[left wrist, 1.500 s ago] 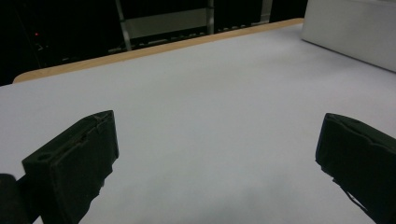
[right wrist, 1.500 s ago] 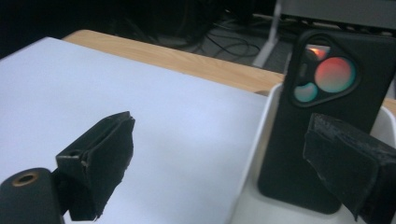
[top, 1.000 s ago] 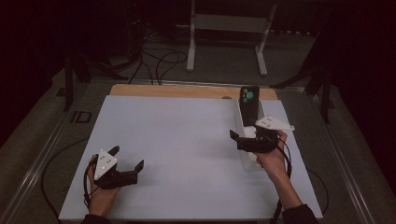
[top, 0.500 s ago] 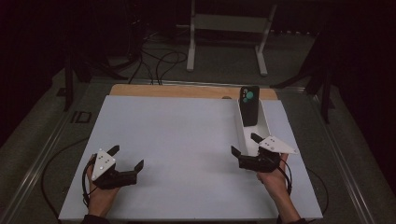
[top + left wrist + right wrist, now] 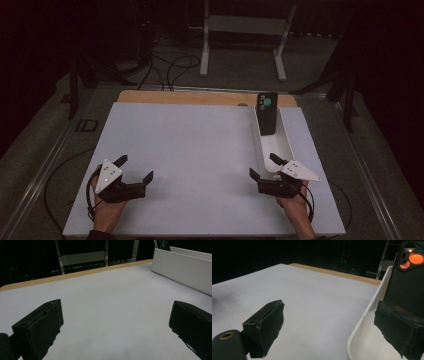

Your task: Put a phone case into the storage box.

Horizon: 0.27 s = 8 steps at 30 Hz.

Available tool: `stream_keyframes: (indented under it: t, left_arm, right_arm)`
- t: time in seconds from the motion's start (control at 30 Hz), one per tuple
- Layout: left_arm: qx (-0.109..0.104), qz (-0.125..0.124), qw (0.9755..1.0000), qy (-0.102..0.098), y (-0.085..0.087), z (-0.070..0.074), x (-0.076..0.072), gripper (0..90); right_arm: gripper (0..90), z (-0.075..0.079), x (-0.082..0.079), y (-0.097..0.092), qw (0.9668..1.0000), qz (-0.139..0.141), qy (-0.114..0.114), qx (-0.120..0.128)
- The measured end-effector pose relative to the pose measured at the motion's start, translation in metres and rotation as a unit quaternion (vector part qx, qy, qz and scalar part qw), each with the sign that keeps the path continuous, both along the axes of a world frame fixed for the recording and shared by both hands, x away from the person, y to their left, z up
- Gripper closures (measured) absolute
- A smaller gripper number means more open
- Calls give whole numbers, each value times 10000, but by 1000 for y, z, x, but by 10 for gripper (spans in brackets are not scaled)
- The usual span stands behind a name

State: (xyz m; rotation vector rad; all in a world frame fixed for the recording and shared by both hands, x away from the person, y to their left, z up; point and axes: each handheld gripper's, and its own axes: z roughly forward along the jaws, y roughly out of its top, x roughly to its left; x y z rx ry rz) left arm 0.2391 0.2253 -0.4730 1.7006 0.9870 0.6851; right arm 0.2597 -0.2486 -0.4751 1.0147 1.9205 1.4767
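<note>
Black phone w/ teal camera rings [image 5: 267, 113] stands upright, leaning at far end of long white plastic tray [image 5: 287, 143] on right of white counter [image 5: 200, 150]. Right tool [image 5: 265, 168] wide open, empty, at tray's near end, one jaw over rim. Left tool [image 5: 134, 169] wide open, empty, near-left.

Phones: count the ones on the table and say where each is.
1. A dark phone leans upright at the far end of the white tray, camera lenses up, beyond the open right gripper. Nothing else could hide another.
</note>
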Motion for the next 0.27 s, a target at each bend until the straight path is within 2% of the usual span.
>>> stream_keyframes:
  t: [0.1,0.27]
  left_arm:
    - [15,-28,10000,12,-1,0,0,0]
    - [51,-50,10000,26,-1,-1,1,0]
  right_arm:
    - [88,-2,-1,2,9999,-2,-55,-105]
    - [88,-5,0,3,10000,40,-1,-84]
